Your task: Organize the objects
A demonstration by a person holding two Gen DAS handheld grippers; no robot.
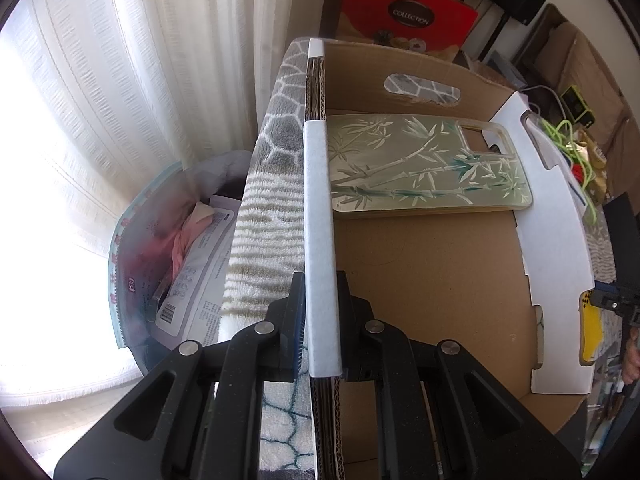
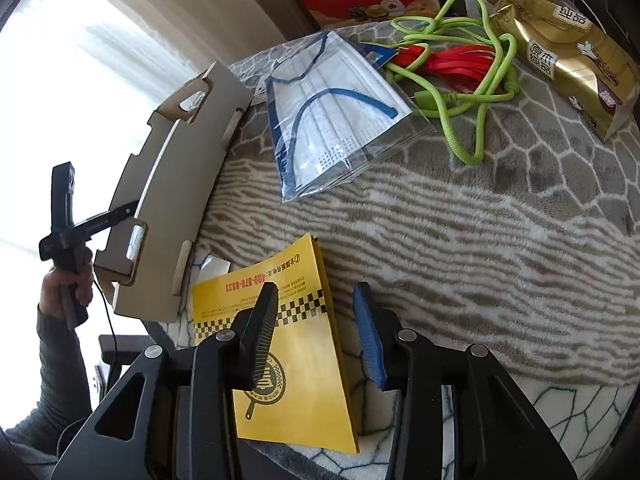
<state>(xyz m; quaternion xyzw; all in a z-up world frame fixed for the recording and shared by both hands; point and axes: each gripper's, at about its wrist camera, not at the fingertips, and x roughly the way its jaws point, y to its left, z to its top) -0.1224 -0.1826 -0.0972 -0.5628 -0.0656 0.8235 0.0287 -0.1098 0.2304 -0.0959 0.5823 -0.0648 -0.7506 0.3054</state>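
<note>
My left gripper [image 1: 320, 312] is shut on the near wall of an open cardboard box [image 1: 420, 280], clamped on its white edge strip [image 1: 318, 240]. A bamboo-print phone case [image 1: 424, 168] lies inside the box against the far wall. My right gripper [image 2: 316, 332] is open and empty, hovering above a yellow booklet [image 2: 296, 368] on the patterned blanket [image 2: 460, 220]. The box's outer side [image 2: 168, 200] shows at the left of the right wrist view. A bagged face mask [image 2: 336, 120], green cord [image 2: 460, 92], red straps [image 2: 452, 64] and a gold packet [image 2: 568, 56] lie beyond.
A red gift box [image 1: 404, 12] stands behind the blanket. A bin with bagged items [image 1: 176, 264] sits left of the box by the curtain [image 1: 120, 80]. The person's left hand on the gripper handle [image 2: 68, 280] shows at the left in the right wrist view.
</note>
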